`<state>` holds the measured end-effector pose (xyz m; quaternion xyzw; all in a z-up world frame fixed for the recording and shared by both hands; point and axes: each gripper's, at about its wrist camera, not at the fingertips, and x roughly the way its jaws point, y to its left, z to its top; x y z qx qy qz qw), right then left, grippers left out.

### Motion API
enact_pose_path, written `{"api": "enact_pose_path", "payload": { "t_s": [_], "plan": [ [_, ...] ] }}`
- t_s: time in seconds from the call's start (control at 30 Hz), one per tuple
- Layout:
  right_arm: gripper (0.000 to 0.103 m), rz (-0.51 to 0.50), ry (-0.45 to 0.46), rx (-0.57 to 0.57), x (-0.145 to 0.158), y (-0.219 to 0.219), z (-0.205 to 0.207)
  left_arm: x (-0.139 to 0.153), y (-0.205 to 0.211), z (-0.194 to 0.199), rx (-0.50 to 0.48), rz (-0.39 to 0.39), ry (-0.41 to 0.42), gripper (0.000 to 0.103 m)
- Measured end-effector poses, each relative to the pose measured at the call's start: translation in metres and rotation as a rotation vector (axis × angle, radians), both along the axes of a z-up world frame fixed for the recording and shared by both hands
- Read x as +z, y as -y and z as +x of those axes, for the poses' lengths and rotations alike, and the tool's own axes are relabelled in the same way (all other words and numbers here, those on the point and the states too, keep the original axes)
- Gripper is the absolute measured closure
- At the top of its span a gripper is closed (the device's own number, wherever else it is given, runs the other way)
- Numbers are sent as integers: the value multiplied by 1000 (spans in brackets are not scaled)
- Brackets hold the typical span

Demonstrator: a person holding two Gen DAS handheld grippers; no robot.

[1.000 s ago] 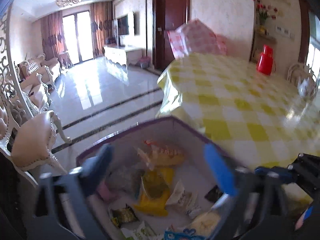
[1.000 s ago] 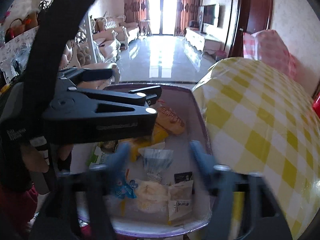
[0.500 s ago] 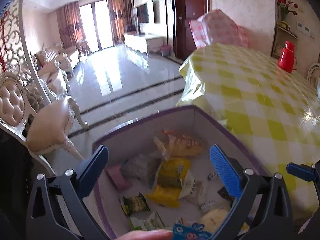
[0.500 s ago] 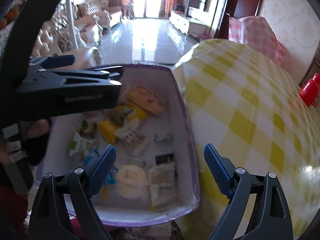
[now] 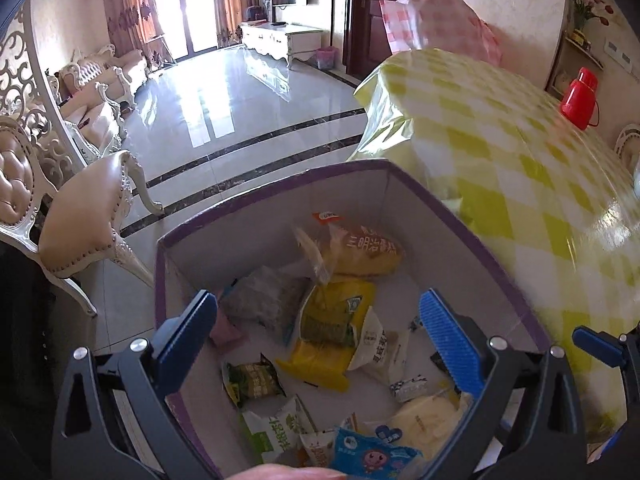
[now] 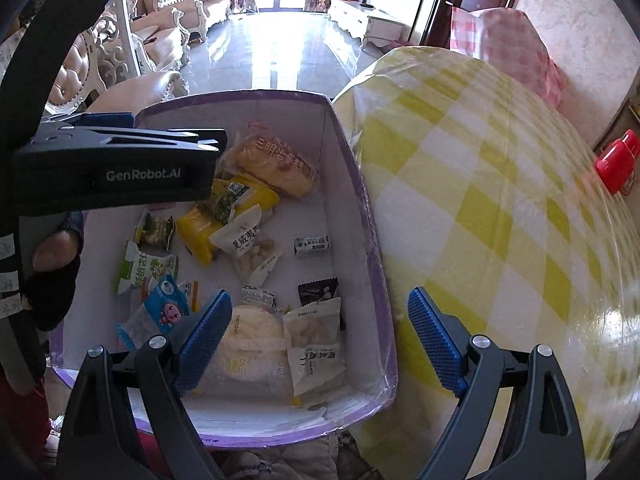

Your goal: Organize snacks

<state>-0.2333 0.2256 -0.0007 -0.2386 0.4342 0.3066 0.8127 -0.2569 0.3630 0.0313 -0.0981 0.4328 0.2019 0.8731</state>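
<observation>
A purple-edged white box sits beside the table and holds several snack packets. Among them are a yellow packet, a bread pack with orange print, a blue cartoon packet and a round white cake. My left gripper hangs open above the box with nothing between its blue pads. My right gripper is open too, over the box's near right corner, and holds nothing. The left gripper's black body fills the left of the right wrist view.
A table under a yellow-checked cloth stands right of the box, with a red flask far back. A padded chair is left of the box. Shiny tiled floor stretches beyond. A gloved hand holds the left gripper.
Both grippers have tipped downward and sunk toward the box, so its contents now fill more of both views. The right gripper's jaws have spread a little wider.
</observation>
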Motion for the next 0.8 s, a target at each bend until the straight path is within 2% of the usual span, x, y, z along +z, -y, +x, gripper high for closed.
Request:
{"api": "enact_pose_path", "payload": {
  "t_s": [0.8],
  "plan": [
    [16,-8,-11,-5,-5,0,1,-9,-4,7,-4,-9,-35,1]
  ]
}}
